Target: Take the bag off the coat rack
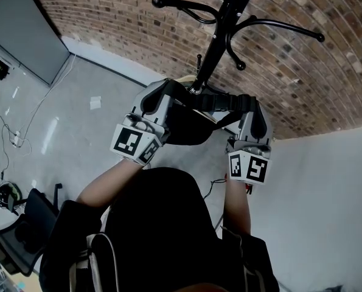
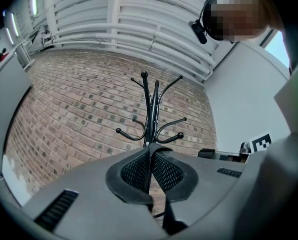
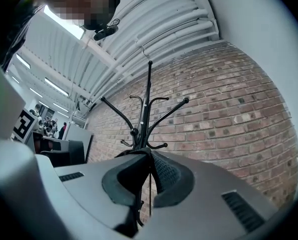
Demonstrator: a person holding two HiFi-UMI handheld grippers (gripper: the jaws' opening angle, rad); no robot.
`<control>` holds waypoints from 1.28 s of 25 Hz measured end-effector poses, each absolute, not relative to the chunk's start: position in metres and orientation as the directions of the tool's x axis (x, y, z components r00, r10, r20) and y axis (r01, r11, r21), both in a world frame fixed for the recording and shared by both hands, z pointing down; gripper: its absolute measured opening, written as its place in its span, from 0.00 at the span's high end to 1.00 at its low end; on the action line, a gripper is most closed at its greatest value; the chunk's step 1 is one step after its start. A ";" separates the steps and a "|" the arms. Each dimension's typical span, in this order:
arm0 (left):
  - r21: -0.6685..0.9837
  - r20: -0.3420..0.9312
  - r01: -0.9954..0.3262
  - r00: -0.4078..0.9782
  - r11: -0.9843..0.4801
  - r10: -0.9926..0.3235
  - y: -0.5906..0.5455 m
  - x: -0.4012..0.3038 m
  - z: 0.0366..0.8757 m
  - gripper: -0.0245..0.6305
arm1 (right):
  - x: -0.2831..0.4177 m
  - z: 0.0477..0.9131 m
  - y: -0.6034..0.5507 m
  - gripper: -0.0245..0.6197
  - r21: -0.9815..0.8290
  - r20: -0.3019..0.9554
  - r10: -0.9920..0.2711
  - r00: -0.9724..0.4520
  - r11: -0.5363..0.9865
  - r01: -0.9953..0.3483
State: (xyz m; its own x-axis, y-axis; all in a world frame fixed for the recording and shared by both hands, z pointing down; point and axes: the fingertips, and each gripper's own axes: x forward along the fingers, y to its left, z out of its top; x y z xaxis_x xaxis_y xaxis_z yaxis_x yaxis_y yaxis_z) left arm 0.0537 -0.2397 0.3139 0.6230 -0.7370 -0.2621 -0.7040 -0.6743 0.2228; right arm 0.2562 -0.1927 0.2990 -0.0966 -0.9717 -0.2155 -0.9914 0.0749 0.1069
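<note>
1. Left gripper (image 1: 168, 91): jaws pressed together on a black webbing strap (image 2: 150, 160). Strap pinched edge-on between the two ribbed pads (image 2: 166, 173), with a loose tail dropping below them.
2. Right gripper (image 1: 247, 100): jaws likewise closed to a thin seam. A dark band of the same strap (image 3: 147, 156) caught at the top of the seam, with a thin line hanging beneath.
3. Head view: both grippers raised side by side, marker cubes (image 1: 135, 142) facing the camera. Strap (image 1: 216, 102) stretched nearly level from one set of jaws to the other.
4. Bag (image 1: 187, 126): black, hanging under that strap, between the two grippers and just in front of the rack's pole. Cannot tell whether any part is still looped on a hook.
5. Coat rack (image 1: 220, 35): black pole with curved, ball-tipped hooks. Upright against the brick wall (image 1: 126, 23), directly ahead of both grippers. Upper and middle hooks bare in both gripper views (image 2: 150, 111) (image 3: 144, 111).
6. Pale, tan edge (image 1: 187, 78) showing just behind the left gripper near the pole; too little visible to identify.
7. Grey floor (image 1: 77, 120) to the left, with a trailing cable and a black chair (image 1: 22, 230) at the lower left corner.
8. Bare forearms (image 1: 104, 184) reaching up from dark sleeves to the gripper handles.
</note>
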 end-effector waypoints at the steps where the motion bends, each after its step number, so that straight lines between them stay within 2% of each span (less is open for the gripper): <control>1: 0.227 -0.259 -0.706 0.620 -0.671 -0.741 -0.238 0.051 0.316 0.93 | 0.255 0.301 -0.190 0.93 0.104 -0.211 -0.973 -0.097 0.076 -0.992; 9: 0.264 -0.242 -0.733 0.579 -0.627 -0.779 -0.230 0.021 0.327 0.93 | 0.254 0.312 -0.170 0.93 0.078 -0.197 -0.977 -0.076 0.061 -0.995; 13: 0.200 -0.247 -0.749 0.585 -0.631 -0.772 -0.217 0.012 0.329 0.93 | 0.248 0.318 -0.159 0.93 0.050 -0.195 -0.978 -0.078 0.070 -0.996; 21: 0.231 -0.274 -0.716 0.601 -0.658 -0.750 -0.201 -0.003 0.331 0.93 | 0.226 0.327 -0.139 0.93 -0.003 -0.173 -0.978 -0.116 0.118 -0.993; 32: 0.261 -0.281 -0.683 0.623 -0.683 -0.730 -0.175 -0.027 0.351 0.93 | 0.209 0.358 -0.099 0.93 0.000 -0.115 -0.992 -0.043 0.043 -0.999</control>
